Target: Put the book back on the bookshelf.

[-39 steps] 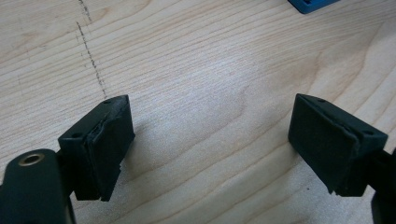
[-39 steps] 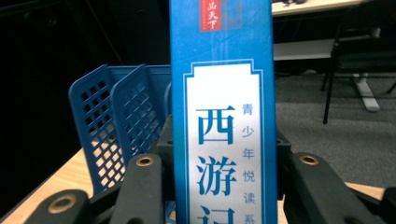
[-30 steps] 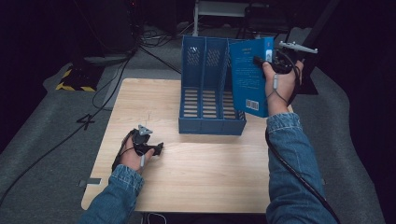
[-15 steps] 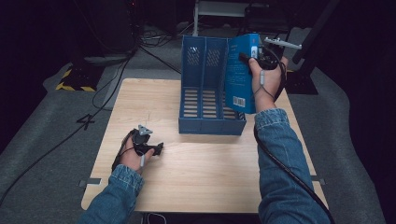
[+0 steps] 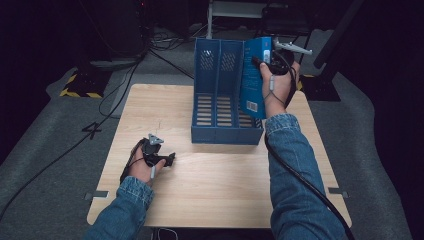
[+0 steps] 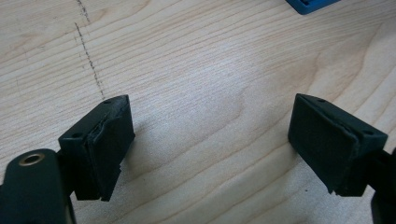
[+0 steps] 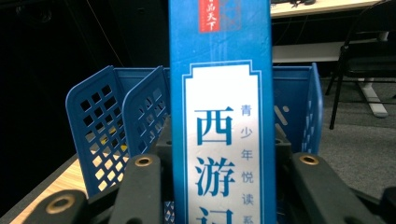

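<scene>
High view: pale wooden table (image 5: 210, 200) on grey floor (image 5: 45, 145), dark room.

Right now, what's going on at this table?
A person works with a handheld tool in each hand. The right tool is shut on a blue book, holding it upright over the rightmost slot of a blue three-slot file rack at the far side of the wooden table. The book's lower end is down inside that slot, but I can't tell whether it touches the bottom. The left tool rests on the table near the person, jaws open, holding nothing.
</scene>
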Motion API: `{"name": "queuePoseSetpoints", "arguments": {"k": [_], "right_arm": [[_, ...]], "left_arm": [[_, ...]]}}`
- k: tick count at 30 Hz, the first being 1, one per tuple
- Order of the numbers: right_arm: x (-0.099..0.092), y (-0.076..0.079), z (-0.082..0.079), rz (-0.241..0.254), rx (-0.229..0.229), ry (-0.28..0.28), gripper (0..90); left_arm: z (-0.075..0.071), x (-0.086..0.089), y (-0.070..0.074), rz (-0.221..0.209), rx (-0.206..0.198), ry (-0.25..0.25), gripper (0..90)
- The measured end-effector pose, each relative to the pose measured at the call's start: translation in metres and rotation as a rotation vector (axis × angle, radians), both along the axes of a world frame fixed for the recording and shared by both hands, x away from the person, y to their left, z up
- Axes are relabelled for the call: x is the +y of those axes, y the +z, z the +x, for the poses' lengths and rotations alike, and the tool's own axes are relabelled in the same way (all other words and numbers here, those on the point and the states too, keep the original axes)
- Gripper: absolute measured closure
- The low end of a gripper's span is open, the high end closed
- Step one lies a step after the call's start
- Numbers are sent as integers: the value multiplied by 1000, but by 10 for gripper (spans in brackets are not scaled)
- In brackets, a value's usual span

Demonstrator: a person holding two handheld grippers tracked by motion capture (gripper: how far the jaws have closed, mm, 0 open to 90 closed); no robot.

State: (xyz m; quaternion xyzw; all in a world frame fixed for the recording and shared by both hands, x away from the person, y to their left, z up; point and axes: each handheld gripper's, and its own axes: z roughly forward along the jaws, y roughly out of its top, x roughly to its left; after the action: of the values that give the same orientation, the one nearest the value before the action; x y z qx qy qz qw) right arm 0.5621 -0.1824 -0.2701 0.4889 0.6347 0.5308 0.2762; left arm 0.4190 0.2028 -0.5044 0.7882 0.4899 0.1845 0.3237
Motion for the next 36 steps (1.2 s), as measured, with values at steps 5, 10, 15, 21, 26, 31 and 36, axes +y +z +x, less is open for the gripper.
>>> {"name": "queuePoseSetpoints", "arguments": {"k": [5,10,15,21,26,31,36], "right_arm": [[8,-11,-2,-44,-1,-9,614],[13,-20,-1,-74,22,-12,611],[17,-31,1,-116,56,-20,608],[18,-51,8,-94,70,-28,607],[16,-54,7,-74,48,-34,605],[15,-51,9,-95,77,-30,600],[21,-41,20,-154,171,-23,589]], "left_arm": [[0,-1,0,1,-1,-5,147],[0,-1,0,3,1,-5,147],[0,-2,0,1,3,-8,147],[0,-2,0,4,0,-11,148],[0,-2,0,4,1,-12,148],[0,-2,0,5,1,-12,148],[0,-2,0,5,1,-13,148]]}}
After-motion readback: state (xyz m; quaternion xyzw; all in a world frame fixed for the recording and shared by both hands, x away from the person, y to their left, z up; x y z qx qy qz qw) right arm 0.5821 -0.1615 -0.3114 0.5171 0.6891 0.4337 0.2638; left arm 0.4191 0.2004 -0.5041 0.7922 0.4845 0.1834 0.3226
